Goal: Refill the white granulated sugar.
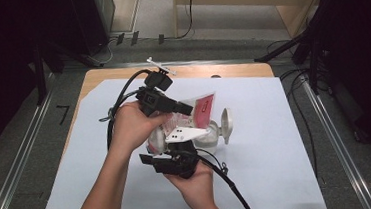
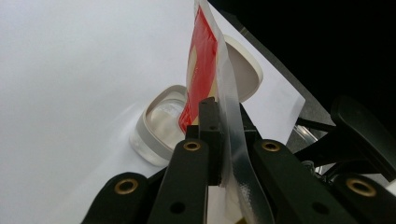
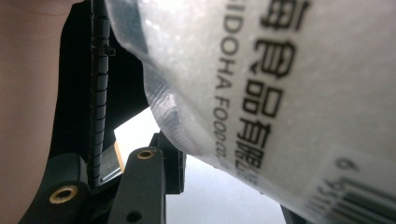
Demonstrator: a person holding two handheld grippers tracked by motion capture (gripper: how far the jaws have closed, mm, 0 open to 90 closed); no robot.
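A clear plastic bag (image 1: 201, 108) with a red label and white contents hangs above the table between both grippers. My left gripper (image 1: 190, 108) is shut on the bag's thin clear edge (image 2: 233, 140), with the red label (image 2: 203, 70) rising just beyond the jaws. My right gripper (image 1: 174, 146) comes up from below, its grey plate (image 1: 188, 133) on top. In the right gripper view, the printed bag (image 3: 280, 84) lies against one finger (image 3: 161, 158) and hides the other jaw. Under the bag sits a clear container (image 1: 208, 135) (image 2: 161, 126) with its white lid (image 1: 227, 125) (image 2: 243, 70) standing open.
A white sheet (image 1: 277, 142) covers the wooden table, with bare room to the right and the left front. A small white object (image 1: 158, 64) lies at the table's back edge. Dark stands and cables (image 1: 297, 80) flank the table on the floor.
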